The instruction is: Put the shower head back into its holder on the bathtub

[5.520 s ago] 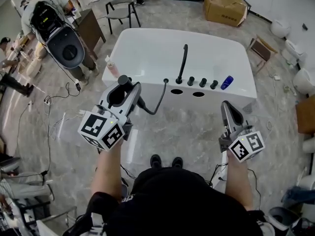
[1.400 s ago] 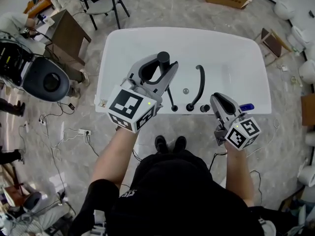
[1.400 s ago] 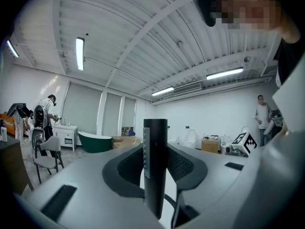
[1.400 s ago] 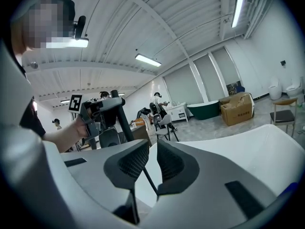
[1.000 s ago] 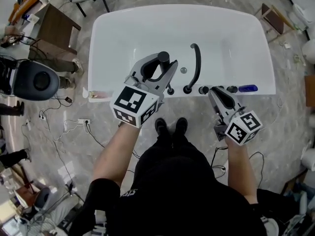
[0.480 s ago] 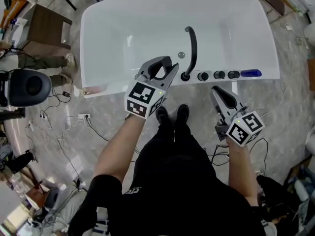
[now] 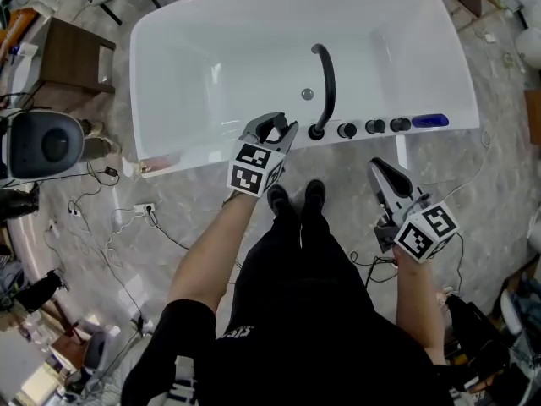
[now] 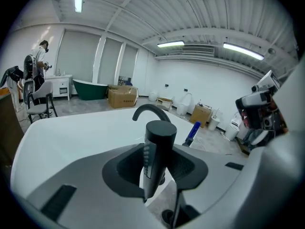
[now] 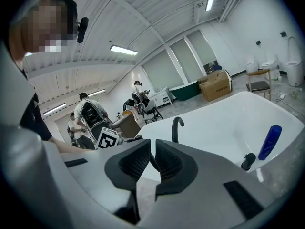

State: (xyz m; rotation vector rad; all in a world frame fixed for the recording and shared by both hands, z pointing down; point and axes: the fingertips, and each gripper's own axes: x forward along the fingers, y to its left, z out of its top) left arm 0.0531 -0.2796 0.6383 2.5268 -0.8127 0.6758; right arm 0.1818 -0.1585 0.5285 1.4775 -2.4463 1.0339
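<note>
In left claw (image 8: 157,171): matte blk cylindrical shower head (image 8: 156,140)

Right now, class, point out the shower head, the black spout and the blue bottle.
shower head (image 8: 155,159): left gripper view, middle of its shaft.
black spout (image 7: 330,87): head view, its curved neck.
blue bottle (image 7: 429,122): head view, its body.

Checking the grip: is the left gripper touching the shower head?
Touching. Left gripper view: the left gripper clamps the shower head between both pads.
</note>
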